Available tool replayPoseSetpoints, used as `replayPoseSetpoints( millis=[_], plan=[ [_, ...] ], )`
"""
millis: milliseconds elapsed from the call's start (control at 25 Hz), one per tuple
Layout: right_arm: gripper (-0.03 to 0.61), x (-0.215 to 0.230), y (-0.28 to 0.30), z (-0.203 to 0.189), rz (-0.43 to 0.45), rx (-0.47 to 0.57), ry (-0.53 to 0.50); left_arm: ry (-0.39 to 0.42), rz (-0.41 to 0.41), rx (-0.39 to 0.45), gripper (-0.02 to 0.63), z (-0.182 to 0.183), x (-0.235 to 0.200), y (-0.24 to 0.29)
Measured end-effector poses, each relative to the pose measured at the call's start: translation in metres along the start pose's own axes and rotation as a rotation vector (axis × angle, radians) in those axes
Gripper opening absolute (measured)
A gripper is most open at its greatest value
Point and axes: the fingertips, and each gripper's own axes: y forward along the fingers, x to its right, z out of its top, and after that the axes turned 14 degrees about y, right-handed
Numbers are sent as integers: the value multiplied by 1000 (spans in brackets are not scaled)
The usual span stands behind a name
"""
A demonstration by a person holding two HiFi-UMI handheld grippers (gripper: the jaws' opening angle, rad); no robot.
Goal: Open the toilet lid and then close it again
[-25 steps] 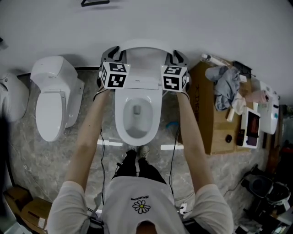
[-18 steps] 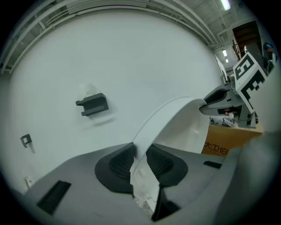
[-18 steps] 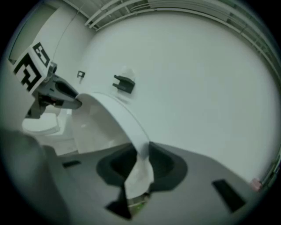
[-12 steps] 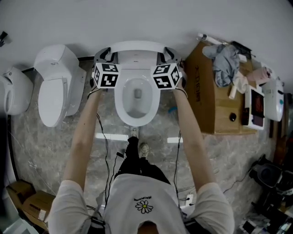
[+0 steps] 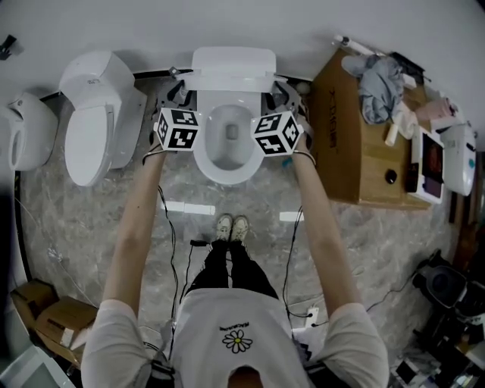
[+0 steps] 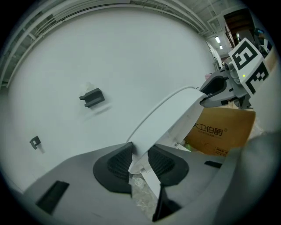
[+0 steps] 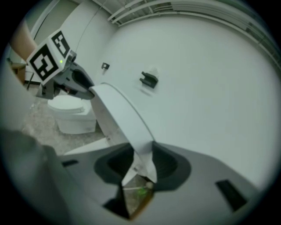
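The toilet lid [image 5: 233, 68] stands raised and tilted. Its free edge arches from one gripper to the other, and each side rim is caught between a pair of fingers. The left gripper [image 6: 139, 160] pinches the rim with both ribbed pads [image 6: 115, 163] lying against it. Beyond its fingertips the lid sweeps up and away toward the other gripper's marker cube. The right gripper [image 7: 142, 165] mirrors this, with the rim wedged between its pads. Both sets of jaws have just been opening, but the rim sits between them and no gap shows at the pads, so the hold looks light rather than released. Behind the fingers, toward the person, the bowl [image 5: 227, 140] lies uncovered inside its seat [image 5: 203, 161]. A second toilet [image 5: 91, 129] stands outward of the left fingers and a cardboard box [image 5: 356, 136] outward of the right. The plain wall [image 5: 242, 23] is ahead of both. I judge the opening half done or nearly so, since the lid is well clear of the seat. Lowering it back onto the seat remains.
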Motion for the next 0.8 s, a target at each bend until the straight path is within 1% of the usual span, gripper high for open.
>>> replayPoseSetpoints(
  millis=[280,480,800],
  plan=[
    [163,-24,-23,-38,38,-47,-17,71,-37,-14,144,-27,33,-21],
    [173,-43,-39,-66,61,-100,-41,150,-108,-41,162,-49,58,-37],
    [187,-66,-53,-105,102,-180,-61,152,-219,-65,193,-78,94,-52]
  ],
)
